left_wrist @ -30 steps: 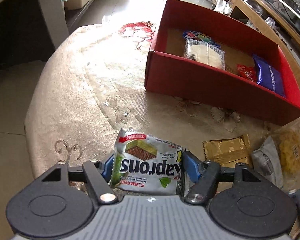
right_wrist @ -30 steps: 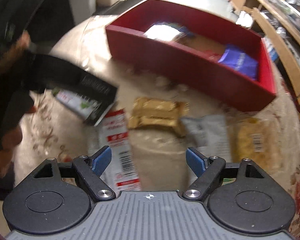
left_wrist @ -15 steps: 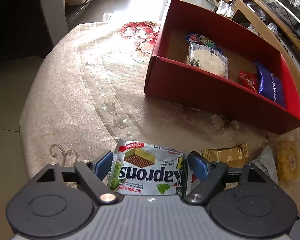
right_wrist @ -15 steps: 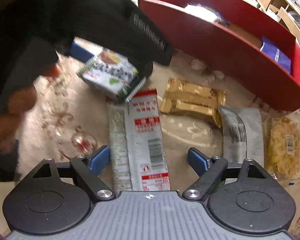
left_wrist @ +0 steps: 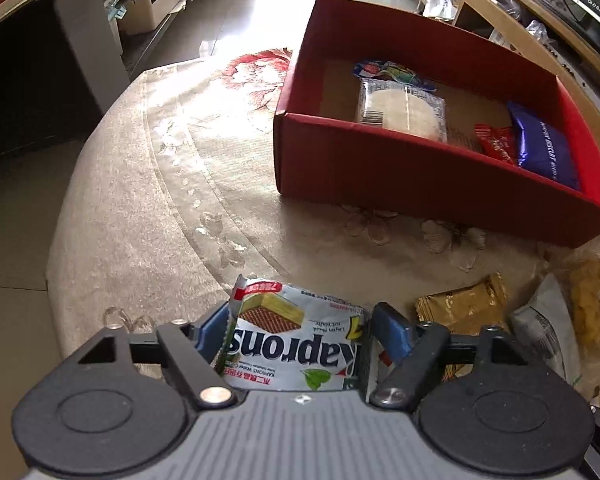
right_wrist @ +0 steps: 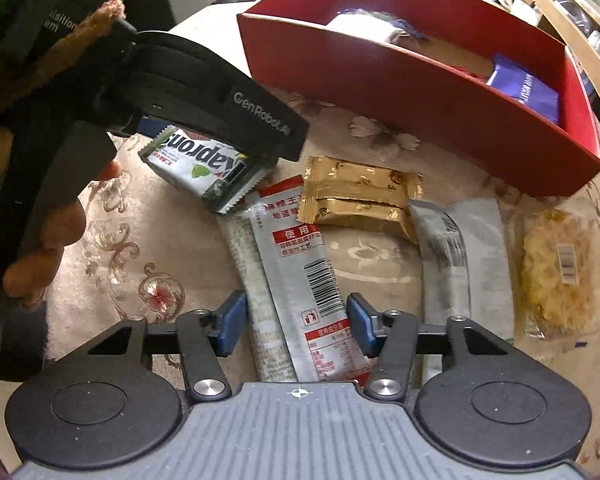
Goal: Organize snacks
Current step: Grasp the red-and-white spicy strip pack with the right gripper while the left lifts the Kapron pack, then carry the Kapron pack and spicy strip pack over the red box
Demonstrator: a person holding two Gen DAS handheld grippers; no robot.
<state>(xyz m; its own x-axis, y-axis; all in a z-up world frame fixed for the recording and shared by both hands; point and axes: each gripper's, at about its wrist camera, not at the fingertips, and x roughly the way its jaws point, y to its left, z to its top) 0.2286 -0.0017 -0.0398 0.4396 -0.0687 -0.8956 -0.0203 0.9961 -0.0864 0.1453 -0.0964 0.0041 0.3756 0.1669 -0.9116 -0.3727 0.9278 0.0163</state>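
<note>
My left gripper [left_wrist: 296, 330] is shut on a white and green Kaprons wafer pack [left_wrist: 296, 340] and holds it above the table, short of the red box [left_wrist: 420, 168]. The same pack [right_wrist: 204, 168] and the left gripper body [right_wrist: 220, 108] show in the right wrist view. My right gripper [right_wrist: 294, 326] is open, its blue pads on either side of a long silver and red snack packet [right_wrist: 300, 272] that lies on the tablecloth. The red box [right_wrist: 400, 80] holds several snacks, among them a blue biscuit pack [left_wrist: 544, 148].
On the tablecloth lie a gold pack [right_wrist: 360, 196], a grey packet [right_wrist: 464, 256] and a clear bag of yellow snacks [right_wrist: 560, 268]. The round table's edge [left_wrist: 64, 216] falls away at the left. Shelves stand beyond the box.
The left gripper has lifted the wafer pack and carried it a little toward the red box. The right gripper has moved down over the silver and red packet, with its pads closer together.
</note>
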